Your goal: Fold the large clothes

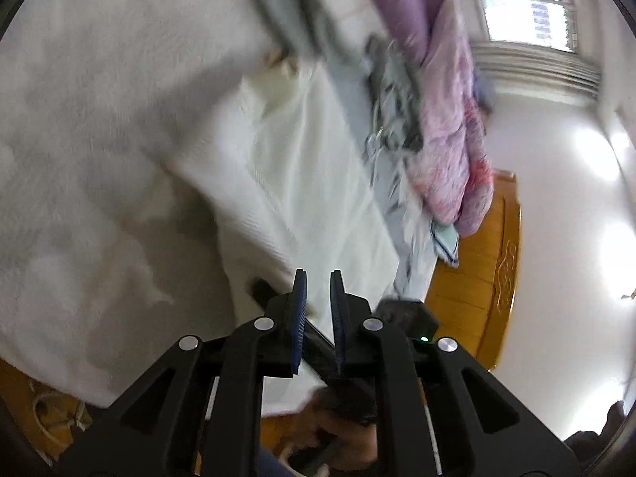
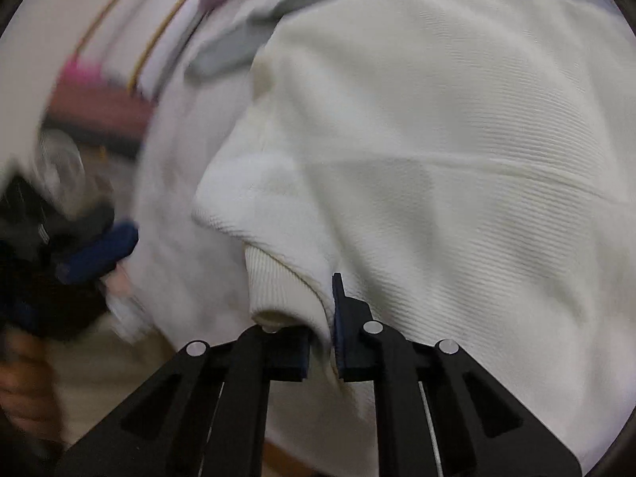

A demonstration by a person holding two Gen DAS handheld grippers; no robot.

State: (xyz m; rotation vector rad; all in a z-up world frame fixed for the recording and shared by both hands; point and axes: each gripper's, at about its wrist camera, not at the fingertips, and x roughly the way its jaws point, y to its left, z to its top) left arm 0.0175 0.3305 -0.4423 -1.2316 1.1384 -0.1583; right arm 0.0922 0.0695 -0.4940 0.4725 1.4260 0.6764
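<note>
We see a pale grey-white bedcover (image 1: pixel 91 127) filling the left wrist view from nine to twelve o'clock, and at one o'clock a crumpled purple and pink quilt (image 1: pixel 441 111) heaped beside a grey patterned sheet (image 1: pixel 391 119). A wooden bed board (image 1: pixel 481 262) with a carved motif stands at three to four o'clock against a white wall (image 1: pixel 568 238), with a bright window (image 1: pixel 524 16) above a ribbed white radiator (image 1: pixel 532 71) near two o'clock. In the right wrist view everything at ten o'clock is blurred, though we can make out a pink and dark red streak (image 2: pixel 99 91) there.
</note>
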